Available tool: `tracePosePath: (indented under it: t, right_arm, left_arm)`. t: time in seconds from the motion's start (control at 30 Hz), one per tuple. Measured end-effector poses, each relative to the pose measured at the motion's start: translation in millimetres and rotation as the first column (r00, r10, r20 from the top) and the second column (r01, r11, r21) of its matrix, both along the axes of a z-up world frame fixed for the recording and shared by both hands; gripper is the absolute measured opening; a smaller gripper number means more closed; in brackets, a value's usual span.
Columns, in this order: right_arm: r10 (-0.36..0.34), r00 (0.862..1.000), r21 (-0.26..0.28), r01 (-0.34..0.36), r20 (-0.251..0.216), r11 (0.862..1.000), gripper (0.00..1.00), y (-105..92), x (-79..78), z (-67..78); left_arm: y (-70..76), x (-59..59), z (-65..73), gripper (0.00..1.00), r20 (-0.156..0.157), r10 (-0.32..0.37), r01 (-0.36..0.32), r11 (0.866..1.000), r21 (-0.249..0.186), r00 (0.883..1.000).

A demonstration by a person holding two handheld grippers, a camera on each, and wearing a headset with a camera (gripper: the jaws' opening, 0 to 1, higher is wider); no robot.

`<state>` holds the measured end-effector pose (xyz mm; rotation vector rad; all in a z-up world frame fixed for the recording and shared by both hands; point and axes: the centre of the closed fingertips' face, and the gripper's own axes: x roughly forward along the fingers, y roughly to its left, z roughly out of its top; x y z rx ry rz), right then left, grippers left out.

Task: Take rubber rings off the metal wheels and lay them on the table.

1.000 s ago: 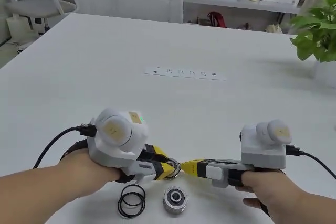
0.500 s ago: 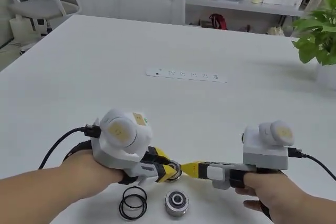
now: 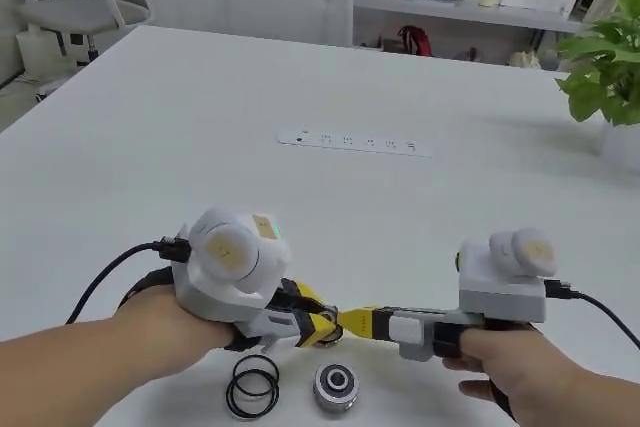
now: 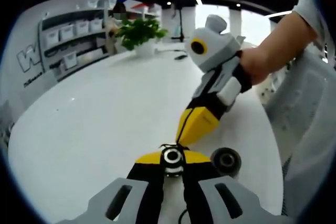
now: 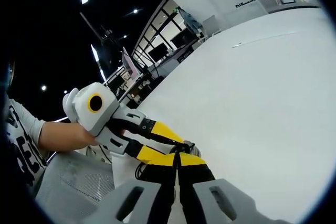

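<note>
My left gripper is shut on a small metal wheel, held just above the table. The right gripper comes in from the right, its yellow jaws closed tip-to-tip against that wheel and pinching the thin black rubber ring at its rim. In the right gripper view the shut right gripper meets the left gripper's yellow fingers at the wheel. Two loose black rubber rings lie on the white table below the left gripper. A second metal wheel lies beside them, and it appears again.
A white power strip lies across the middle of the table. A green plant stands at the far right edge. Chairs and shelves stand beyond the far edge. Black cables trail from both grippers.
The right gripper has slid slightly left, so its tips now press closer against the wheel held by the left gripper. The rings and second wheel on the table have not moved.
</note>
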<state>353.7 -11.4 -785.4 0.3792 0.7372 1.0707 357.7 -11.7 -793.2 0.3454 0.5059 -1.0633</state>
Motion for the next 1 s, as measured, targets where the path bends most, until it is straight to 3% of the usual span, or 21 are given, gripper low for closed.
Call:
tracePosePath:
  t: [0.3,0.7,1.0]
  right_arm:
    - [0.009,1.0,0.015,-0.009,0.009,1.0,0.0,3.4,-2.9,4.1]
    - [0.002,1.0,0.048,-0.001,-0.013,0.999,0.0,2.9,-3.6,8.8]
    - [-0.029,1.0,0.003,0.029,0.005,1.0,0.0,-3.5,1.9,2.8]
  left_arm:
    - [0.1,-0.2,0.0,0.12,0.003,0.007,-0.007,1.0,-0.008,1.0]
    - [0.0,-0.2,-0.1,0.12,0.002,0.012,-0.012,1.0,-0.005,1.0]
    - [0.3,-0.2,1.0,0.13,-0.014,0.027,-0.027,1.0,-0.004,1.0]
